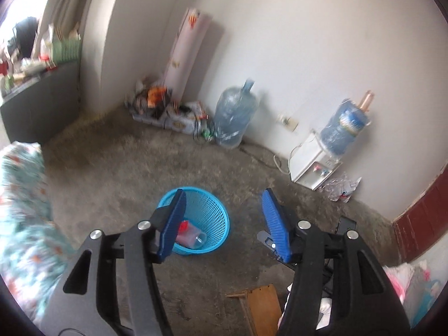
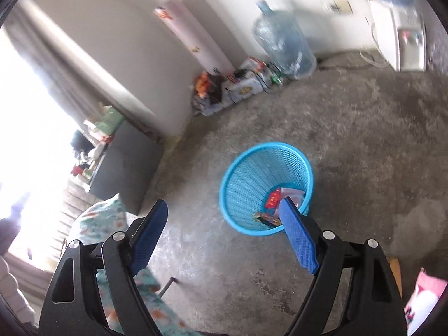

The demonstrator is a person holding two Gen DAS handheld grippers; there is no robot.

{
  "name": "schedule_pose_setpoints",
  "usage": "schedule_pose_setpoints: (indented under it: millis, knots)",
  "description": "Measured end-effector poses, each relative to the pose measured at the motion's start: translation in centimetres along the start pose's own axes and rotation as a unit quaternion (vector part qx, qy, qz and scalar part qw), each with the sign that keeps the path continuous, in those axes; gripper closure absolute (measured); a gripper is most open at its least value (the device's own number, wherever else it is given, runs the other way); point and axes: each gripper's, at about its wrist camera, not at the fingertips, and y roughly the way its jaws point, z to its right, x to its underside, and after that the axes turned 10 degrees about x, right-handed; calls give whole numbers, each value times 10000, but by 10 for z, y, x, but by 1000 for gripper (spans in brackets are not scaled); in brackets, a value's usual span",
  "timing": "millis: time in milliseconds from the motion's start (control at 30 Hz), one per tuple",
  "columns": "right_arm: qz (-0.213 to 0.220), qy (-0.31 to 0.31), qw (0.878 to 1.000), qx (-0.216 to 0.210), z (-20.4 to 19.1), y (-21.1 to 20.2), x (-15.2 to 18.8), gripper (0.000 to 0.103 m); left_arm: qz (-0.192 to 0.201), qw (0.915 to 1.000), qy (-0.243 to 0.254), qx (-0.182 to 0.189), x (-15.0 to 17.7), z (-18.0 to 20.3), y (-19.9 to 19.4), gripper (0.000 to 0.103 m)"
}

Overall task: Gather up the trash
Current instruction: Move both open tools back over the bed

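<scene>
A blue mesh wastebasket [image 1: 208, 205] stands on the concrete floor; it also shows in the right wrist view [image 2: 243, 184]. Inside it lie a clear plastic bottle with a red cap [image 1: 191, 233] and red and coloured wrappers [image 2: 273, 198]. My left gripper [image 1: 224, 193] is open and empty, held above the floor with the basket by its left finger. My right gripper [image 2: 224, 203] is open and empty, with the basket just behind its right finger. Crumpled clear plastic [image 1: 341, 186] lies by the dispenser.
A large blue water jug [image 1: 235, 116] and a water dispenser [image 1: 316, 166] stand by the wall. A pile of boxes and clutter [image 1: 165, 106] fills the corner. Floral bedding [image 1: 22, 210] is at left, a wooden stool [image 1: 260, 308] below, a dark cabinet [image 2: 123, 165] near the window.
</scene>
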Motion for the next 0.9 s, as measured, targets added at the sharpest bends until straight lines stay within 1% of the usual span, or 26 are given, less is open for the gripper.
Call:
schedule_pose_setpoints:
  millis: [100, 167, 200, 233, 267, 300, 367, 433, 500, 533, 633, 733, 767, 833, 867, 900]
  knots:
    - [332, -419, 9985, -81, -32, -47, 17, 13, 156, 9998, 102, -17, 10, 19, -71, 45]
    - [539, -814, 9951, -180, -55, -78, 30, 12, 303, 9993, 126, -197, 20, 28, -128, 45]
    - [603, -999, 9927, -312, -64, -92, 35, 12, 395, 9988, 122, -257, 24, 30, -152, 44]
    - [632, -1207, 9891, -561, -74, -107, 43, 12, 595, 9974, 119, -377, 32, 32, -192, 42]
    - [606, -1382, 9855, -776, -83, -118, 49, 12, 741, 9959, 115, -497, 39, 33, -218, 40]
    - [563, -1526, 9819, -973, -90, -127, 54, 12, 892, 9938, 123, -654, 47, 34, -247, 35]
    - [394, -1798, 9715, -1492, -107, -141, 64, 12, 1230, 9854, 132, -1173, 68, 35, -310, 32]
    - [207, -2097, 9578, -1953, -129, -153, 77, 12, 1530, 9725, 31, -1756, 96, 33, -368, 28]
    - [-1, -2381, 9436, -2299, -150, -161, 92, 12, 1761, 9599, -163, -2175, 125, 28, -414, 27]
    - [-96, -2496, 9380, -2403, -159, -163, 99, 12, 1865, 9526, -332, -2379, 144, 24, -438, 26]
    - [-363, -2842, 9203, -2663, -188, -169, 127, 12, 2035, 9335, -892, -2814, 199, 10, -485, 26]
    - [-592, -3055, 9090, -2773, -208, -174, 156, 12, 2082, 9172, -1313, -3132, 249, -1, -503, 26]
    - [-651, -3103, 9056, -2817, -212, -176, 164, 12, 2089, 9135, -1392, -3202, 262, -3, -506, 26]
    - [-805, -3214, 8973, -2915, -221, -179, 180, 12, 2042, 9102, -1511, -3270, 291, -7, -509, 26]
    - [-896, -3295, 8916, -2973, -226, -180, 189, 12, 1980, 9092, -1546, -3321, 302, -9, -505, 26]
    - [-964, -3347, 8875, -3017, -233, -182, 199, 12, 1870, 9103, -1542, -3357, 311, -12, -499, 26]
